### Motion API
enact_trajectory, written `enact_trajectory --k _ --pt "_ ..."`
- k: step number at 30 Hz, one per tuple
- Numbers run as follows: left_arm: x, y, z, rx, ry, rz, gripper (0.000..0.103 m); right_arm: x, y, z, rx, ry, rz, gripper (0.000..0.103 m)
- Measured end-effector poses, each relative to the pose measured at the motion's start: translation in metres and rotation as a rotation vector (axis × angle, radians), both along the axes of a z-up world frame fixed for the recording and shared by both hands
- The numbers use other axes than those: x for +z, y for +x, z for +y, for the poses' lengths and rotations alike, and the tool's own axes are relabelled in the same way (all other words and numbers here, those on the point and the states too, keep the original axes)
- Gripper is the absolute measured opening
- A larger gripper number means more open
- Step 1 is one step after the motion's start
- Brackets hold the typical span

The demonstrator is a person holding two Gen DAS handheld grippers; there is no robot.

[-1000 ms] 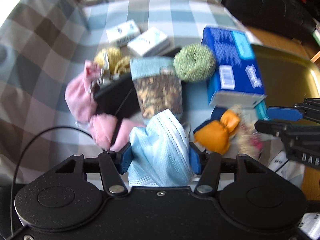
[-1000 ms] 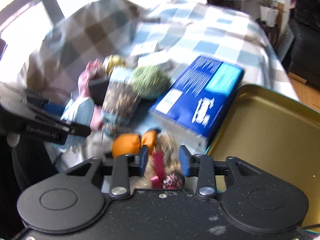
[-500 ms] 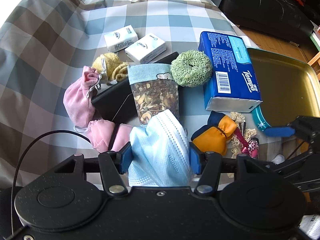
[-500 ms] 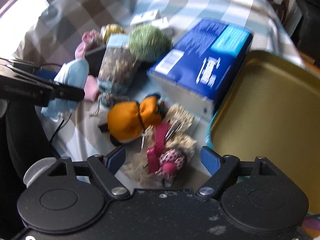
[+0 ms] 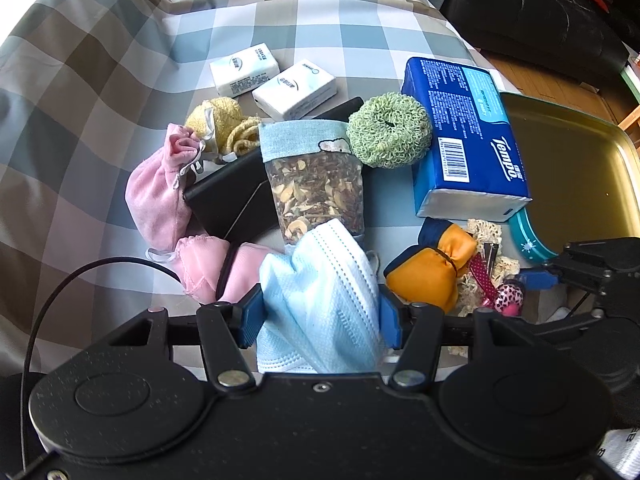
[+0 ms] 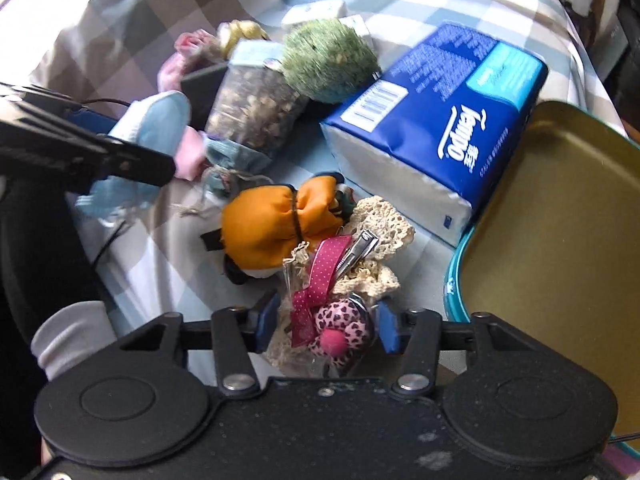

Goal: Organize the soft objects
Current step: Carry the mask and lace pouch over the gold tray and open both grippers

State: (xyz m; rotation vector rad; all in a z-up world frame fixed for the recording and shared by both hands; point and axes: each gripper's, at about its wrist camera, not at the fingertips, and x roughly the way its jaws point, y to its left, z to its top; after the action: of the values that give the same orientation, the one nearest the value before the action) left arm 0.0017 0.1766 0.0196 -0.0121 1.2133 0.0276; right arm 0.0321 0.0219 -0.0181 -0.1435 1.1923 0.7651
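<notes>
My left gripper (image 5: 320, 312) is shut on a crumpled light blue face mask (image 5: 320, 280), held just above the checked cloth. In the right wrist view my right gripper (image 6: 326, 322) has its jaws closing on a cream lace hair clip (image 6: 380, 220) with a pink dotted ribbon and a leopard-print pompom; both blue pads press its sides. An orange drawstring pouch (image 6: 272, 216) lies just beyond the clip. The left wrist view shows the right gripper (image 5: 536, 280) low at the right, beside the orange pouch (image 5: 428, 276).
A gold tray (image 6: 560, 220) with a teal rim sits at the right. A blue tissue pack (image 5: 468, 136), green scrubber (image 5: 388, 136), herb sachet (image 5: 316, 188), black box (image 5: 232, 200), pink pouch (image 5: 156, 196), yellow loofah (image 5: 220, 120) and two white tissue packets (image 5: 244, 68) crowd the cloth.
My right gripper opened wide, sank toward the lace hair clip and closed on it. The left gripper stayed still, holding the mask.
</notes>
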Motion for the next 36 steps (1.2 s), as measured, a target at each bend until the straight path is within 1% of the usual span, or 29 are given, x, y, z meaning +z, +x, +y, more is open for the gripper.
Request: enact_trajectory --k 4,7,11,15,20,22,26,28,32,36 --pt "0.002 0.001 0.002 0.005 0.002 -0.004 0.054 0.013 0.002 -0.013 -0.019 0.078 -0.013 0.047" --pt "0.005 0.002 0.003 0.006 0.004 -0.01 0.054 0.026 0.002 -0.025 -0.045 0.126 -0.042 0.047" --pt "0.01 0.002 0.002 0.004 0.005 -0.022 0.054 0.047 0.003 -0.046 -0.123 0.197 -0.099 0.047" --pt "0.017 0.003 -0.001 -0.008 0.007 -0.039 0.054 0.075 0.005 -0.077 -0.272 0.265 -0.193 0.047" --pt "0.029 0.008 -0.013 -0.038 0.011 -0.079 0.054 0.108 -0.001 -0.122 -0.531 0.332 -0.328 0.048" --pt "0.034 0.01 -0.02 -0.055 0.008 -0.096 0.054 0.118 -0.007 -0.141 -0.638 0.332 -0.381 0.048" --pt "0.044 0.015 -0.038 -0.096 -0.002 -0.13 0.054 0.133 -0.019 -0.171 -0.836 0.249 -0.497 0.048" --pt "0.048 0.019 -0.048 -0.116 -0.01 -0.144 0.054 0.138 -0.025 -0.186 -0.917 0.221 -0.534 0.048" --pt "0.056 0.026 -0.071 -0.167 -0.026 -0.176 0.054 0.14 -0.035 -0.204 -1.055 0.171 -0.579 0.048" --pt "0.06 0.032 -0.095 -0.219 -0.043 -0.199 0.054 0.129 -0.039 -0.208 -1.127 0.103 -0.573 0.048"
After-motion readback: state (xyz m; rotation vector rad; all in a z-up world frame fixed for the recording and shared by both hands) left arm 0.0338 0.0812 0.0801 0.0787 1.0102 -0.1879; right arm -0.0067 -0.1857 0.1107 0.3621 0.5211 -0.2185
